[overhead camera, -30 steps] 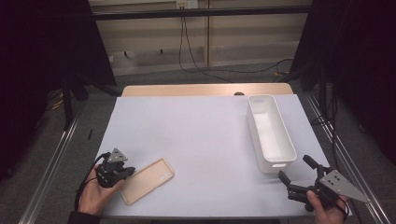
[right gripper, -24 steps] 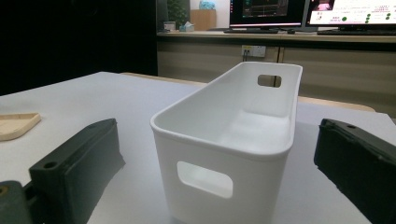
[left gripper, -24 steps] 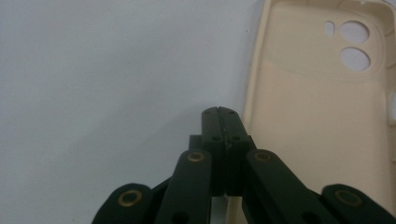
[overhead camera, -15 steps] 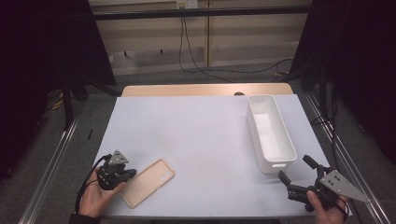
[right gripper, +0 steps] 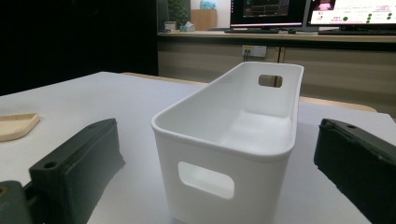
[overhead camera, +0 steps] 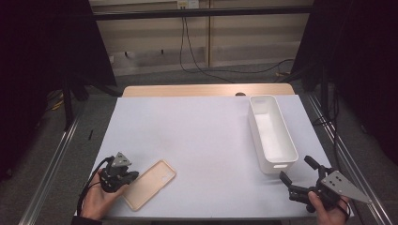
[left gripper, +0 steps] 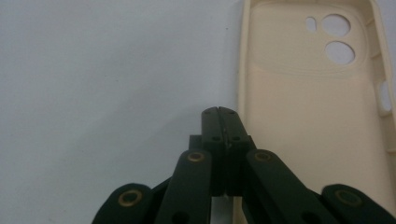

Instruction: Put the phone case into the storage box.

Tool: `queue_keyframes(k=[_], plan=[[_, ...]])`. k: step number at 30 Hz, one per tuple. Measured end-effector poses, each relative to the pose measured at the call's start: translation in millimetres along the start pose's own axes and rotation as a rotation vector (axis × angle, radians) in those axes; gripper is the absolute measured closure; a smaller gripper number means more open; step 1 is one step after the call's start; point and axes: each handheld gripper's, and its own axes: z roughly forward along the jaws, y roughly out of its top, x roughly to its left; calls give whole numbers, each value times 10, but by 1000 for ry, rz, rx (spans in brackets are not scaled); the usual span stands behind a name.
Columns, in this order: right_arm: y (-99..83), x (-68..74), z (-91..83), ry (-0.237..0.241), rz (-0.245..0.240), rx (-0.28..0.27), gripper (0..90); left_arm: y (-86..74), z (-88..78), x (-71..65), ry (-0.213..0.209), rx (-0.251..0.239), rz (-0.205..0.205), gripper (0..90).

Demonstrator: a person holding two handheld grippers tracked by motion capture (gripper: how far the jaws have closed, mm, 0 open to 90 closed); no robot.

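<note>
At the near left of the table in the high view, the left gripper sits in a hand, tips just beside the near end of a cream phone case lying flat, open side up; right gripper at the near right corner, jaws spread wide, aimed at the near end of a white bin, empty. Left gripper view: left gripper jaws pressed fully together, nothing between, tip just left of the phone case edge; camera cutouts at far end. Right gripper view: right gripper jaws wide apart, the white bin near end with handle slot between them, not touching; phone case corner far left.
</note>
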Motion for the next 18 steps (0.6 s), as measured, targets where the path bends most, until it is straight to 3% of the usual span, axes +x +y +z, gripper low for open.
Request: queue_keyframes(k=[12,18], plan=[[0,2,-1,0,2,-1,0,-12,-11,-15,-25,-8,-3,900],[-2,-1,-1,1,2,1,0,-18,-34,21,-3,-38,-4,841]])
